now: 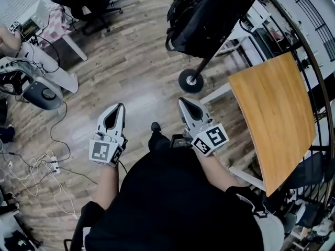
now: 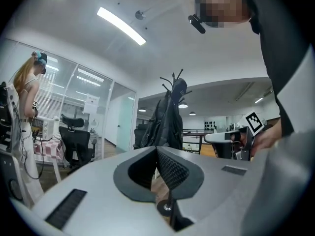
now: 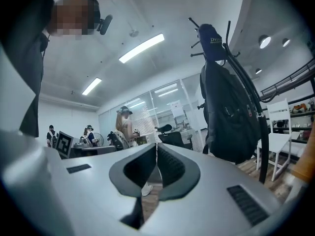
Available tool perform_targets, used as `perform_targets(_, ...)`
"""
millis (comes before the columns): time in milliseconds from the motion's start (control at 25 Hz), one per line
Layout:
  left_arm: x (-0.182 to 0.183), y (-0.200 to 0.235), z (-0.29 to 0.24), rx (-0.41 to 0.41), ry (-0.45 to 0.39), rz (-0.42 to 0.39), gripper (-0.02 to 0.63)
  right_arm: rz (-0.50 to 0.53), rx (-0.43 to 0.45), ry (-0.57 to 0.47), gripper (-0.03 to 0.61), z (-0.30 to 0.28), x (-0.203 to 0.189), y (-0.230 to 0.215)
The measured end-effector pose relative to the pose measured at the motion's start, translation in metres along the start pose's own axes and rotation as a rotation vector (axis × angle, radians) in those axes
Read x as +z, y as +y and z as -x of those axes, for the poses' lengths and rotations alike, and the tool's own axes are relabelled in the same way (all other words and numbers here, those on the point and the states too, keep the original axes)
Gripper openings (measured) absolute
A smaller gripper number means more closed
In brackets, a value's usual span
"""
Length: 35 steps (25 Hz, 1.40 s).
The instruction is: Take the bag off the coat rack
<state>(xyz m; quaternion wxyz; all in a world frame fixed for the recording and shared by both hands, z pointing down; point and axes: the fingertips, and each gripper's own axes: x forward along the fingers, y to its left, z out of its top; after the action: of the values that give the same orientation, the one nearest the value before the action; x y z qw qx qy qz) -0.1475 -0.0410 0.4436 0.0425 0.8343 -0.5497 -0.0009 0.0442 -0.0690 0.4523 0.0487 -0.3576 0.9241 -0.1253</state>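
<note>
Short of the black metal coat rack (image 1: 207, 64) carrying the black fabric backpack (image 1: 204, 20), I am holding the left tongs (image 1: 121, 106) and right tongs (image 1: 182, 101) clenched, both empty.

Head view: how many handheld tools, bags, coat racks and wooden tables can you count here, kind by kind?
Grey-white handheld tools: 2 (left tool, right tool)
Black fabric backpack bag: 1
Black metal coat rack with round base: 1
Light-brown wooden table: 1
Total: 5
</note>
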Motion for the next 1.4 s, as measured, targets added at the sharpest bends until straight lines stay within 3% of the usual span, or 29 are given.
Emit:
perform_targets(160, 0.011, 0.029, -0.051, 0.028, 0.067, -0.041, 0.015, -0.033, 0.008, -0.02, 0.032, -0.041, 0.016, -0.039)
perform_targets(280, 0.024, 0.045, -0.085, 0.024, 0.072, -0.09, 0.015, -0.088, 0.001, -0.054, 0.032, -0.067, 0.029, -0.066)
perform_targets(480, 0.037, 0.064, -0.134, -0.007, 0.069, -0.143, 0.015, -0.022, 0.0, -0.071, 0.032, -0.099, 0.04, -0.089)
perform_targets(720, 0.051, 0.069, -0.187, -0.126, 0.078, -0.244, 0.015, 0.017, -0.036, -0.082, 0.032, -0.111, 0.056, -0.11)
perform_targets(840, 0.063, 0.08, -0.213, -0.176, 0.066, -0.24, 0.015, 0.038, -0.08, -0.099, 0.032, -0.113, 0.068, -0.118)
perform_targets(1120, 0.076, 0.103, -0.298, -0.374, 0.03, -0.226, 0.015, 0.047, -0.293, -0.15, 0.032, -0.114, 0.081, -0.159)
perform_targets(1400, 0.087, 0.108, -0.401, -0.662, 0.004, -0.166, 0.015, 0.017, -0.616, -0.295, 0.034, -0.117, 0.103, -0.19)
